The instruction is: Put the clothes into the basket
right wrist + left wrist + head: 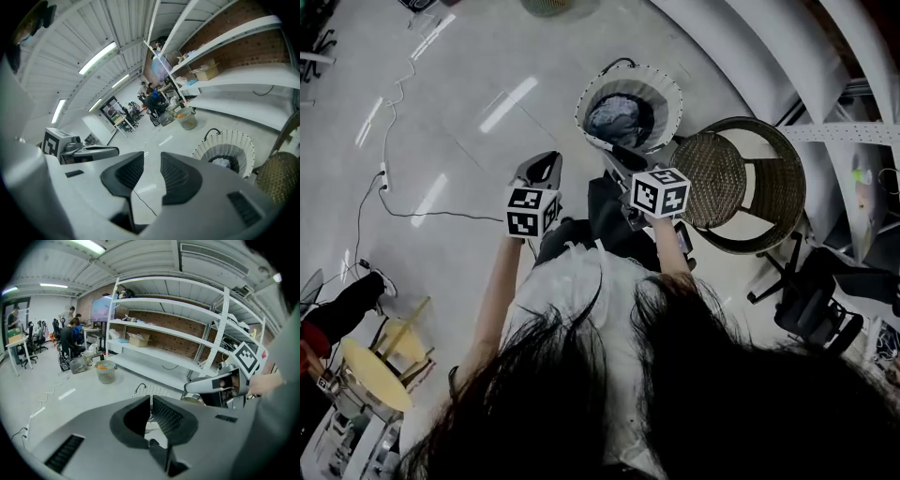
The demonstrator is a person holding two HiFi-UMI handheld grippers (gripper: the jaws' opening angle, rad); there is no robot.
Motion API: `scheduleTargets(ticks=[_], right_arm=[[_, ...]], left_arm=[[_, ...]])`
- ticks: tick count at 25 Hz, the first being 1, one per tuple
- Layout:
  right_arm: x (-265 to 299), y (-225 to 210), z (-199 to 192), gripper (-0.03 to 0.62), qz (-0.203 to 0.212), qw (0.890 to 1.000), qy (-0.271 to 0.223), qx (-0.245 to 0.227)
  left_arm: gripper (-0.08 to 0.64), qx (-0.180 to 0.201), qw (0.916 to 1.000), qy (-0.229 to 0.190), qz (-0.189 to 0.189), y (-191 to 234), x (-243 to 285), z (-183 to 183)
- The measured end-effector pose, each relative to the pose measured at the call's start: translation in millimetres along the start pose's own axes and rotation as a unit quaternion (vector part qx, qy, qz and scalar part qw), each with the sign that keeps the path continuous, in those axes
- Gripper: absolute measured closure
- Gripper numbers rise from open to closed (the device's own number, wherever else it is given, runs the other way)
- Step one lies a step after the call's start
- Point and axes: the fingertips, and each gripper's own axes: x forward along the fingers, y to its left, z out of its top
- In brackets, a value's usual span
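Observation:
A white basket [667, 86] stands on the floor ahead of me, with bluish-grey clothes [617, 120] lying in it. In the head view my left gripper [542, 169] is held up to the left of the basket, and its jaws are together with nothing between them. My right gripper [614, 150] hangs by the basket's near rim. In the right gripper view its pads [179, 176] stand a little apart and empty, with the basket [213, 143] and the clothes [224, 163] beyond on the right. The left gripper view shows the basket [140, 389] just behind the jaws.
A round wicker chair [741, 178] stands right beside the basket, with a black office chair [811, 305] nearer me. A cable [389, 131] runs over the floor at the left. A yellow stool [380, 370] is at the lower left. White shelving [187, 333] lines the far wall.

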Motion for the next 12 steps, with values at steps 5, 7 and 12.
scheduleTargets(ticks=[5, 7, 12], right_arm=[[-12.7, 46.2, -17.1, 0.472, 0.004, 1.000, -0.017, -0.020], [-20.2, 59.2, -23.6, 0.474, 0.003, 0.999, -0.025, -0.023], [-40.0, 85.7, -43.9, 0.480, -0.002, 0.999, -0.038, -0.027]], left_arm=[[0.531, -0.002, 0.9997, -0.021, -0.011, -5.8, -32.5, -14.8], [0.531, -0.001, 0.9993, -0.032, -0.018, -12.1, -44.4, -17.7], [0.531, 0.013, 0.9982, -0.046, -0.036, -26.2, -73.2, -27.5]])
